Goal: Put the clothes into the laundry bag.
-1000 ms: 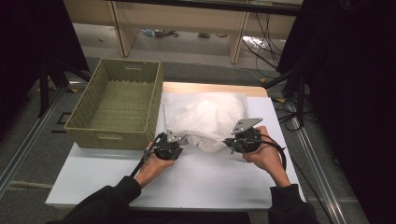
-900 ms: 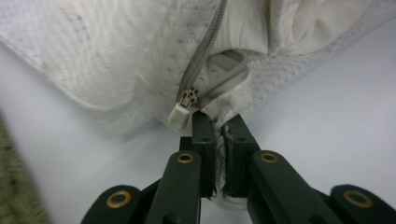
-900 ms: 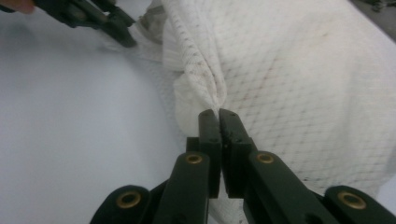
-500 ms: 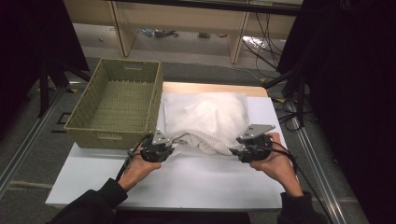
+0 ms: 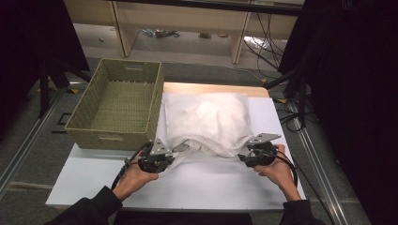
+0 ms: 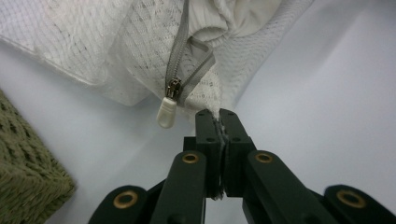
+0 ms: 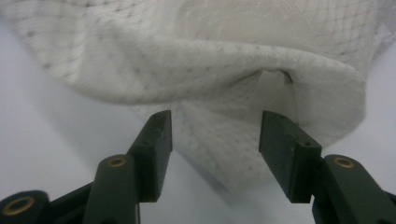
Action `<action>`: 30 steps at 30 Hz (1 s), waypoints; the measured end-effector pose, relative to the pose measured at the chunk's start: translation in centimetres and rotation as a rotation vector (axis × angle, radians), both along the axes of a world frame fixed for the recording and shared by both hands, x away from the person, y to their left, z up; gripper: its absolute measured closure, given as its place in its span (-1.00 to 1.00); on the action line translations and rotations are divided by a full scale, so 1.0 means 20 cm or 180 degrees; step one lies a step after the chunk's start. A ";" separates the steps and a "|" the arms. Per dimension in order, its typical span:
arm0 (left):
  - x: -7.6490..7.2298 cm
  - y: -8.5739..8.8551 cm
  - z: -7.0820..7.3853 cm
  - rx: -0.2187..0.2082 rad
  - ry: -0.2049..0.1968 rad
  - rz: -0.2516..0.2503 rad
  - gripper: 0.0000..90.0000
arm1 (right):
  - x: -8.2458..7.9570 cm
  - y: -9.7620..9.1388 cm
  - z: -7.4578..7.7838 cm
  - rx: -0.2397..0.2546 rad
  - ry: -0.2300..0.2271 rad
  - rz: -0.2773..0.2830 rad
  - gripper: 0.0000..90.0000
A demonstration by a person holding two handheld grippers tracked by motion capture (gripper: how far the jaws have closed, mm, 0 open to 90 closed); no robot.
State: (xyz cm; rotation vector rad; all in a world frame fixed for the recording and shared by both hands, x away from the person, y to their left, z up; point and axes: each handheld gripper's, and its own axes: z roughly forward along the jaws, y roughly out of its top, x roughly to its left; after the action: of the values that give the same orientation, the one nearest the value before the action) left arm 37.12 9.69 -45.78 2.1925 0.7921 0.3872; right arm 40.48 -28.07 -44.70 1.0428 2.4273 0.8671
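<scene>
From the high view, we see a white mesh laundry bag (image 5: 206, 123) lying on the white tabletop (image 5: 197, 183), with our two tools at its near corners. The left tool (image 5: 174, 151) pinches the bag's corner, likely to anchor it. The right tool (image 5: 243, 158) sits at the opposite corner, its jaws just opened. Left of the left tool stands an empty woven basket (image 5: 117, 107), well clear of the work.

In the left tool view, the jaws are clamped on mesh, and the zipper pull (image 6: 167, 112) hangs just left of them.

In the right tool view, the jaws stand apart, with a fold of mesh between them but not pressed. Nothing blocks either tool.
</scene>
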 end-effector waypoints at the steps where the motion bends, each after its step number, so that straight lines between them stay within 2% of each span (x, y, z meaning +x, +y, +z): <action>1: 0.00 0.01 0.00 0.0031 -0.0040 -0.0032 0.95 | 0.02 0.02 -0.02 -0.0019 -0.0007 0.0016 0.01; 3: 0.00 0.01 0.01 0.0038 -0.0052 -0.0048 0.95 | 0.06 0.05 -0.05 -0.0033 0.0032 0.0097 0.00; 4: 0.00 0.01 0.01 0.0031 -0.0045 -0.0047 0.95 | 0.07 0.07 -0.06 -0.0070 0.0127 0.0065 -0.04; 6: 0.00 0.01 0.01 0.0023 -0.0041 -0.0058 0.95 | 0.13 0.09 -0.10 -0.0113 0.0098 0.0093 -0.02; 7: 0.00 0.01 0.00 0.0022 -0.0036 -0.0060 0.95 | 0.15 0.10 -0.12 -0.0105 0.0163 0.0042 0.03; 8: 0.00 0.01 0.00 0.0033 -0.0044 -0.0056 0.95 | 0.16 0.11 -0.14 -0.0132 0.0202 0.0036 0.12; 9: 0.00 0.01 0.00 0.0014 0.0010 -0.0026 0.95 | 0.18 0.10 -0.15 -0.0124 0.0193 0.0091 0.29; 10: 0.00 0.01 0.00 0.0009 0.0011 -0.0022 0.95 | 0.20 0.09 -0.15 -0.0066 0.0221 0.0101 0.59; 11: 0.00 0.01 0.00 0.0013 0.0011 -0.0025 0.95 | 0.20 0.09 -0.13 -0.0125 0.0292 0.0081 0.71; 12: 0.00 0.01 0.00 0.0003 0.0008 -0.0022 0.95 | 0.20 0.07 -0.13 -0.0164 0.0254 0.0083 0.87; 14: 0.00 0.02 0.00 0.0001 0.0007 -0.0020 0.95 | 0.19 0.04 -0.10 -0.0159 0.0276 0.0041 0.95; 15: 0.00 0.02 0.00 -0.0001 0.0004 -0.0004 0.95 | 0.18 0.03 -0.08 -0.0161 0.0221 0.0093 0.95; 16: 0.00 0.03 0.01 0.0069 -0.0033 -0.0069 0.95 | 0.14 0.02 -0.05 -0.0125 0.0244 -0.0003 0.96; 17: 0.00 0.03 0.01 0.0069 -0.0033 -0.0069 0.95 | 0.12 0.00 -0.02 -0.0214 0.0164 0.0100 0.96; 18: -0.01 0.03 0.01 -0.0039 0.0022 0.0004 0.95 | 0.08 -0.02 0.02 -0.0278 0.0104 0.0115 0.96; 20: -0.03 0.04 0.01 -0.0092 0.0066 0.0019 0.95 | 0.03 -0.05 0.07 -0.0352 0.0090 0.0174 0.96; 21: -0.03 0.04 0.01 -0.0092 0.0066 0.0019 0.96 | 0.00 -0.06 0.08 -0.0329 0.0078 0.0124 0.97; 23: -0.07 0.07 0.03 -0.0069 0.0035 -0.0053 0.96 | -0.08 -0.09 0.11 -0.0362 0.0017 0.0187 0.97; 24: -0.08 0.07 0.03 -0.0106 0.0060 -0.0030 0.96 | -0.12 -0.11 0.12 -0.0371 0.0022 0.0204 0.97; 25: -0.09 0.09 0.03 -0.0041 0.0022 -0.0067 0.96 | -0.15 -0.12 0.12 -0.0353 0.0042 0.0196 0.97; 26: -0.09 0.10 0.03 -0.0105 0.0081 0.0001 0.96 | -0.19 -0.14 0.13 -0.0357 0.0038 0.0215 0.97; 27: -0.10 0.11 0.03 -0.0088 0.0072 0.0000 0.96 | -0.22 -0.15 0.13 -0.0358 0.0070 0.0170 0.97; 28: -0.11 0.12 0.03 -0.0086 0.0060 -0.0028 0.96 | -0.25 -0.16 0.14 -0.0401 0.0024 0.0219 0.97; 29: -0.12 0.13 0.03 -0.0124 0.0104 -0.0003 0.96 | -0.29 -0.16 0.14 -0.0372 0.0099 0.0134 0.97; 30: -0.14 0.14 0.03 -0.0057 0.0087 -0.0025 0.96 | -0.32 -0.18 0.14 -0.0390 0.0107 0.0166 0.97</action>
State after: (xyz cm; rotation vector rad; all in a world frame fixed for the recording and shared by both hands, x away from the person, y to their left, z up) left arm 34.41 12.39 -45.18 2.1879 0.7987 0.3455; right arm 34.08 -31.60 -41.84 0.9609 2.5108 0.7124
